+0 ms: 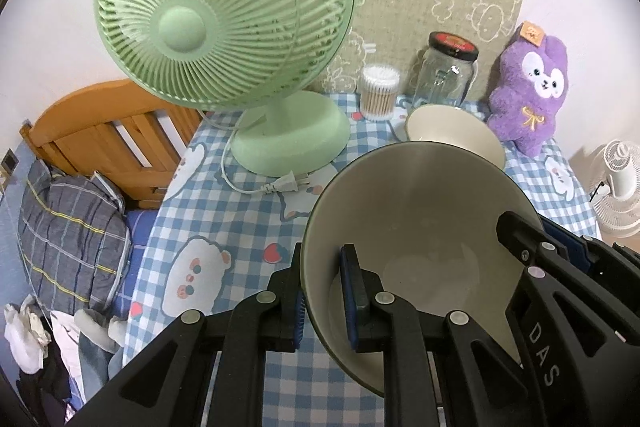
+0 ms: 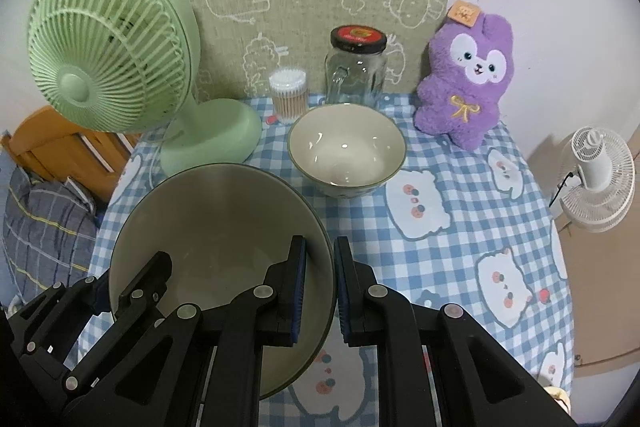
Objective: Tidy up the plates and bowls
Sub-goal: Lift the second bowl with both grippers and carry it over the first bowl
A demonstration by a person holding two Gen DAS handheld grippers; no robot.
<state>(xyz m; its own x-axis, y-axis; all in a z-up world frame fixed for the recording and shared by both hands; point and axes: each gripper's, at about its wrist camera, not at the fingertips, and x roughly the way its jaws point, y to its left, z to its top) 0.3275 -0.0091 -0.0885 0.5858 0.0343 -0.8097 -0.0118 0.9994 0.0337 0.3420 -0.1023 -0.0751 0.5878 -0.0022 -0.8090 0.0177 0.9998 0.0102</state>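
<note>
Two grippers clamp one big bowl [image 1: 420,227], low and right in the left view; your left gripper [image 1: 322,303] pinches its left rim. In the right view, your right gripper [image 2: 320,291] pinches the other rim, bottom middle. Small bowl [image 2: 346,151] waits mid-frame; stacking isn't done.

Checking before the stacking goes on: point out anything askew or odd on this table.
The green fan's plug lies loose on the checked tablecloth, unplugged. The held bowl is tilted, pinched at opposite rims by the left gripper and right gripper. Nothing is spilled or broken.
</note>
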